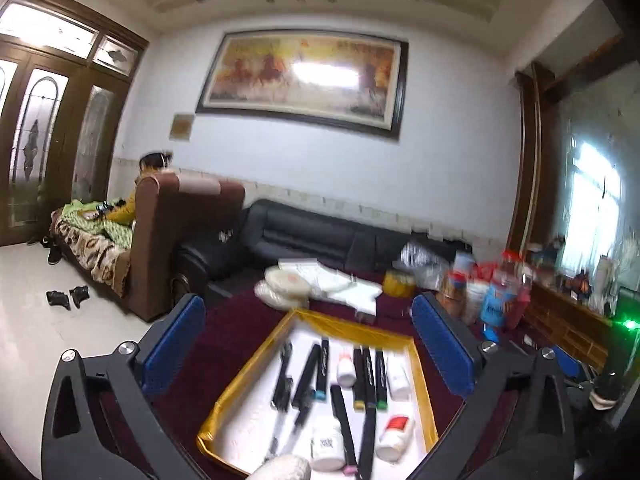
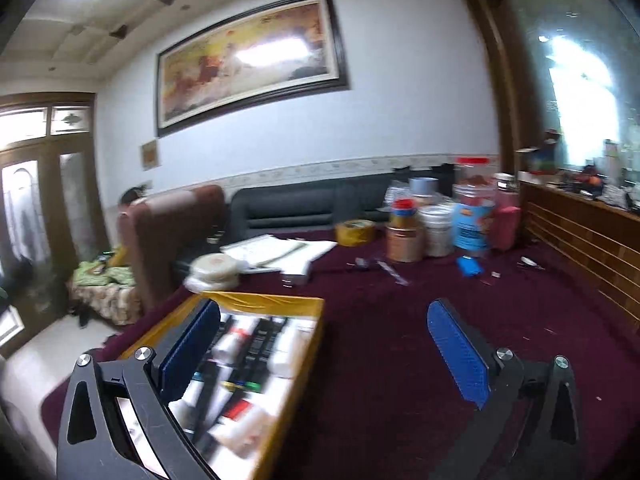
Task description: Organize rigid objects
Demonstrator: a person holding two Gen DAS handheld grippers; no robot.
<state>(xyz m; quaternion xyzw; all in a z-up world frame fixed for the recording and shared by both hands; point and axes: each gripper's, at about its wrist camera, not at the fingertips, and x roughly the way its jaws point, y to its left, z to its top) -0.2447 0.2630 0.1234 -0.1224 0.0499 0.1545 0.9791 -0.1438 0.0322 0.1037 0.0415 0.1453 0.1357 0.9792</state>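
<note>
Left gripper gaping wide with nothing between the blue pads, hanging above the gold-rimmed tray; right gripper likewise spread wide and empty, hovering over the tray's right edge and the maroon tablecloth. Lying inside the tray in rough rows: black markers, pens and small white bottles. Standing farther back on the cloth: a tape roll, stacked papers and a cluster of jars.

Dark leather sofa far against white wall; large framed horse painting above; yellow tape roll far on maroon tablecloth.
</note>
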